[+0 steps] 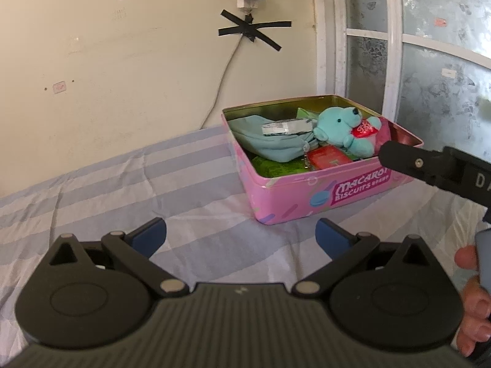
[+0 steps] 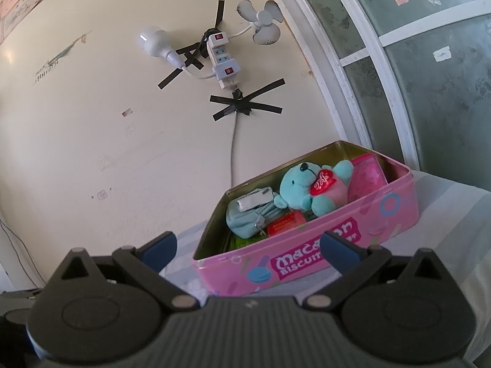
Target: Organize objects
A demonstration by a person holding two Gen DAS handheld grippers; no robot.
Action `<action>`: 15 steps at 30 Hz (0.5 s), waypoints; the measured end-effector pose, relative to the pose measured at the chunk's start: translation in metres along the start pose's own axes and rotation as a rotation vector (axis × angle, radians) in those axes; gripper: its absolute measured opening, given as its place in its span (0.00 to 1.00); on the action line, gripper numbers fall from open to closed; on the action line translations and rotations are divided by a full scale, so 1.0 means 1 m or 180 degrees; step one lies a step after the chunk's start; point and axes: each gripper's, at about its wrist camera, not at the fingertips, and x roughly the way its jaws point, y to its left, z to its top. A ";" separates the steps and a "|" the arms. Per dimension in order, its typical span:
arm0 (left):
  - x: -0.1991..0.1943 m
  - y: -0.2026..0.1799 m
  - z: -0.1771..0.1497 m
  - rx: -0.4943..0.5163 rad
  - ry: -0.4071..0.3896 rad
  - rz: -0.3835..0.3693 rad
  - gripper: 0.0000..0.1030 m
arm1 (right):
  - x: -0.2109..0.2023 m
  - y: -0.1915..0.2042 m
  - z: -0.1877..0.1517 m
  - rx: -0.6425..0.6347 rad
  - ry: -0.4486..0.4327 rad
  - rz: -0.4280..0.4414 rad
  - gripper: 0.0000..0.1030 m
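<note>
- Plainly, both tools are spread and empty: the left tool (image 1: 241,235) hangs over the striped bed sheet (image 1: 129,184) short of the tin (image 1: 307,196), and the right tool (image 2: 249,247) hovers at the tin's near wall with its blue pads either side of the printed label.
- In the left view the right tool shows as a black finger reaching in beside the tin's right corner; whether it touches the rim cannot be told.
- The step in hand looks like picking something out of, or settling something into, the tin. To do it well, the right tool should come down from above the rim rather than across it, so the thin wall is not pushed along the bed.
- The left tool could steady the tin's near side, since soft bedding gives little grip.
- The tin is pink and lidless with a gold inside, and it sits on the bed near the wall and the window frame (image 2: 362,70).
- Inside lie a teal bear (image 2: 310,187) holding a red heart, a pale blue pouch (image 2: 245,217), a red packet (image 2: 285,222), green packets beneath and a pink item at the far end.
- The bear lies on top, soft and easy to pinch by its body.
</note>
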 end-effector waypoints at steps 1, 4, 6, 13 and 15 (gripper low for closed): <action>0.000 0.001 0.000 -0.0010 0.0003 0.0020 1.00 | 0.000 0.000 0.000 0.0004 0.0004 0.0002 1.00; 0.001 0.003 0.000 -0.0037 -0.0001 0.0094 1.00 | 0.000 0.000 0.000 0.0007 0.0008 0.0002 1.00; 0.001 0.005 0.001 -0.0060 0.0005 0.0101 1.00 | 0.000 0.000 0.000 0.0006 0.0007 0.0003 1.00; 0.002 0.006 0.002 -0.0123 0.0050 0.0089 1.00 | 0.000 0.000 -0.001 0.0016 0.0007 0.0009 1.00; 0.003 0.007 0.002 -0.0161 0.0064 0.0081 1.00 | 0.001 -0.002 -0.001 0.0025 0.0013 0.0009 1.00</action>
